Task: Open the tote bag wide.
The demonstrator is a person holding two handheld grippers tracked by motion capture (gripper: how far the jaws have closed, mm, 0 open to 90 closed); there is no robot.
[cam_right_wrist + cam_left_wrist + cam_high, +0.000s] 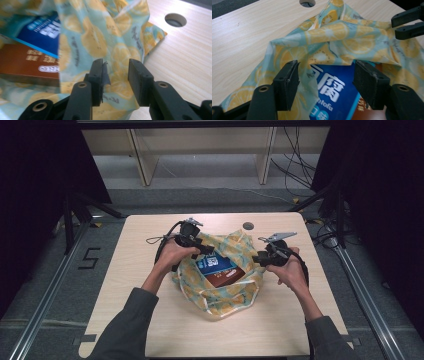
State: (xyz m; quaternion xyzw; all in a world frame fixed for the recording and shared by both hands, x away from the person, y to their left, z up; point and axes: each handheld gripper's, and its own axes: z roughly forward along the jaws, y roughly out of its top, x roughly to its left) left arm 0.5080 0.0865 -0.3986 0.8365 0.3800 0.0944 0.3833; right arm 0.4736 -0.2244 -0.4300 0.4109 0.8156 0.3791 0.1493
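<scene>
The lemon-print bag [220,285] lies mid-bench [150,320], a blue box [216,264] and brown box [226,277] inside. Left tongs [327,82] and right tongs [115,77] stand spread at its rim, pinching nothing.

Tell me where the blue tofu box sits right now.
In the high view, the blue tofu box lies inside the open lemon-print bag at the table's centre, beside a brown box, between the left gripper and right gripper.
</scene>
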